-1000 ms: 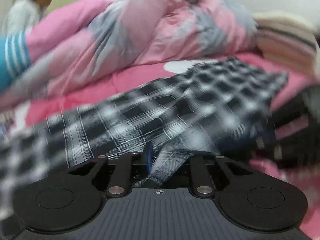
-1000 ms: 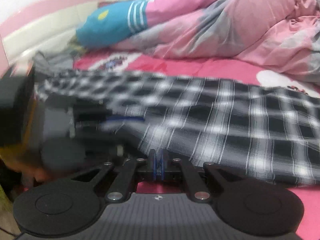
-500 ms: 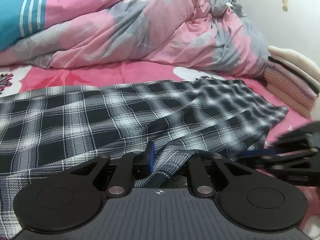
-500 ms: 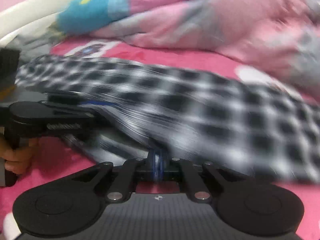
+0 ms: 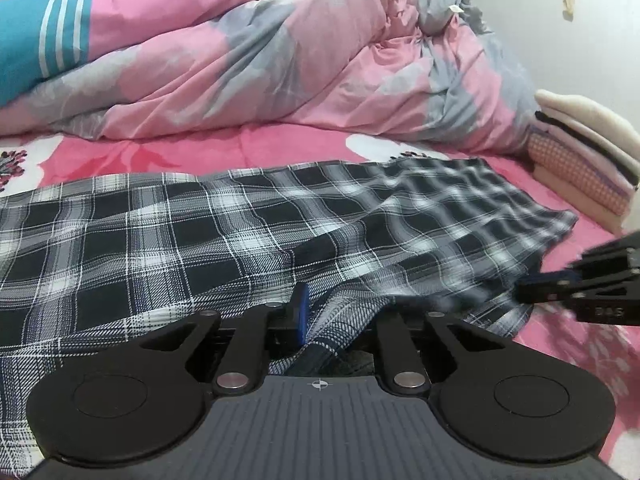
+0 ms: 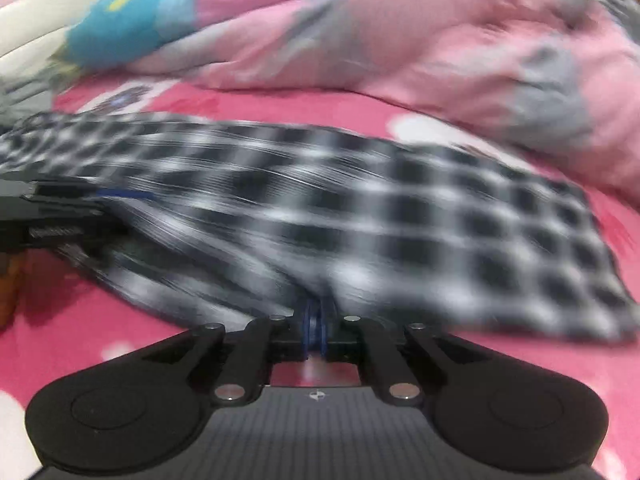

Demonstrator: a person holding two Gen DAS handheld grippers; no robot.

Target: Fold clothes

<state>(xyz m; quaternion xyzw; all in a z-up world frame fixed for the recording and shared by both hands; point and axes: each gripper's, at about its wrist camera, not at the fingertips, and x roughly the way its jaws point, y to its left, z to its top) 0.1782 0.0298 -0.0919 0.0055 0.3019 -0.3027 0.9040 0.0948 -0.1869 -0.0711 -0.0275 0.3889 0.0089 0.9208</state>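
A black-and-white plaid garment (image 5: 248, 232) lies stretched across the pink bed sheet (image 5: 280, 148). My left gripper (image 5: 336, 320) is shut on a bunched fold of its near edge; one blue pad (image 5: 301, 312) shows and cloth hides the other. My right gripper (image 5: 536, 290) comes in from the right edge of the left wrist view, at the garment's right hem. In the blurred right wrist view the plaid garment (image 6: 360, 208) runs into my right gripper (image 6: 316, 320), whose blue pads are pressed together on the cloth's near edge. The left gripper (image 6: 120, 196) holds the cloth's left end.
A pink and grey duvet (image 5: 320, 68) is heaped along the far side of the bed. A blue striped pillow (image 5: 36, 52) lies at far left. A stack of folded clothes (image 5: 580, 152) sits at the right by the white wall.
The left wrist view has rolled level and sharpened. The garment now lies flatter and more spread out. The right gripper has shifted sideways along the cloth's edge, still blurred with motion.
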